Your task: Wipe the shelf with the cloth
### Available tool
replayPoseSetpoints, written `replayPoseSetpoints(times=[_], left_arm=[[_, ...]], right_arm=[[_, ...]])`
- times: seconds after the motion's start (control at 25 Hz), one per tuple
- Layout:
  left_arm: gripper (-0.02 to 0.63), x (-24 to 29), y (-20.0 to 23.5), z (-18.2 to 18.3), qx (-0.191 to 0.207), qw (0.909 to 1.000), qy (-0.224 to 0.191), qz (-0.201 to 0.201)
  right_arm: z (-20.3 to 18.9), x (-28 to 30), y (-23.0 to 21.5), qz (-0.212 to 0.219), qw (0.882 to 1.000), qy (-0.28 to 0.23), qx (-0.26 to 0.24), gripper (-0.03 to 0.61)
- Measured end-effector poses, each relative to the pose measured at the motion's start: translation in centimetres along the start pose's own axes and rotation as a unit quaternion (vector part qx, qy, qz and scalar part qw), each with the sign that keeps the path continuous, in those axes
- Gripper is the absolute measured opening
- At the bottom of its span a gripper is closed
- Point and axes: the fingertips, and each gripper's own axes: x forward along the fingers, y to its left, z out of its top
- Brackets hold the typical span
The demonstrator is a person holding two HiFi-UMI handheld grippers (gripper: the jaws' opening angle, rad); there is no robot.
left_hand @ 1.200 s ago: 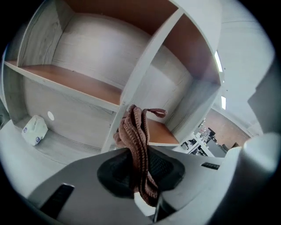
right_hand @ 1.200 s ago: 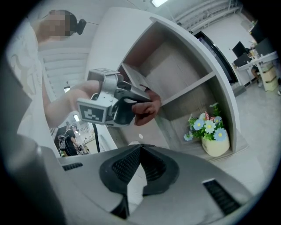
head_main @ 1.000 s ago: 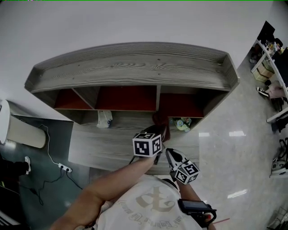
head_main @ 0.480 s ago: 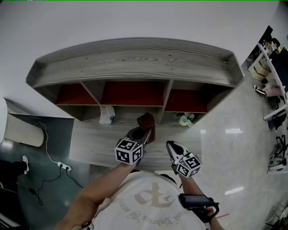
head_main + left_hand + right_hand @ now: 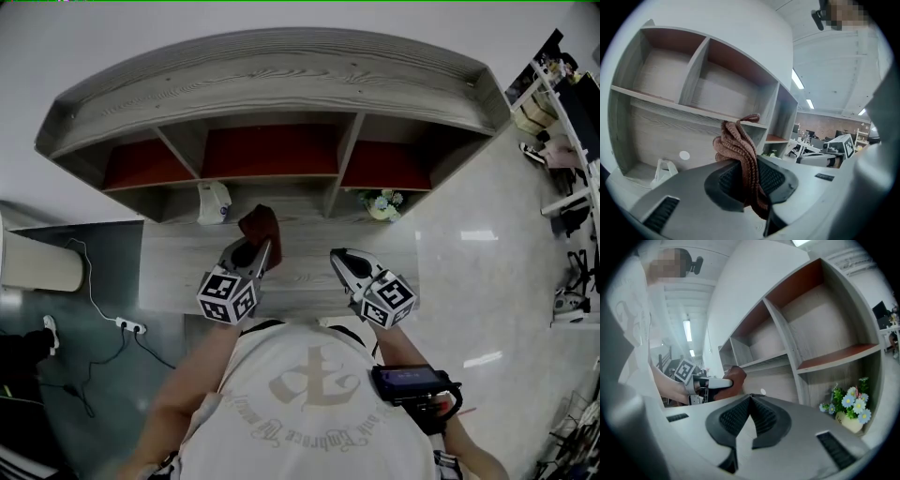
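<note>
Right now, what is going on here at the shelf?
A person holds one tool in each hand before the grey shelf. The left tool is shut on the brown cloth, held near the middle compartments; whether it touches the wood is unclear. The right tool is shut, empty, beside it.
</note>
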Motion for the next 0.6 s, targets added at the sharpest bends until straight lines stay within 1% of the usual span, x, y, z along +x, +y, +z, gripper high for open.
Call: replayPoseSetpoints(times=[0.2,0.4,0.6], left_arm=[[0.075,-2.2,2.4,-1.0,0.0,0.9999,-0.006,0.015],[0.075,-4.0,3.3,-3.0,-0.002,0.9997,0.003,0.026],[0.076,-5.0,3.9,-3.9,-0.008,0.9995,0.009,0.027]], right_arm=[[0.6,1.9,1.2,0.019,1.0,0.003,-0.022,0.003],[0.5,2.4,2.1,0.022,0.999,0.009,-0.025,0.003],[0.6,3.3,2.9,0.025,0.999,0.011,-0.027,0.003]])
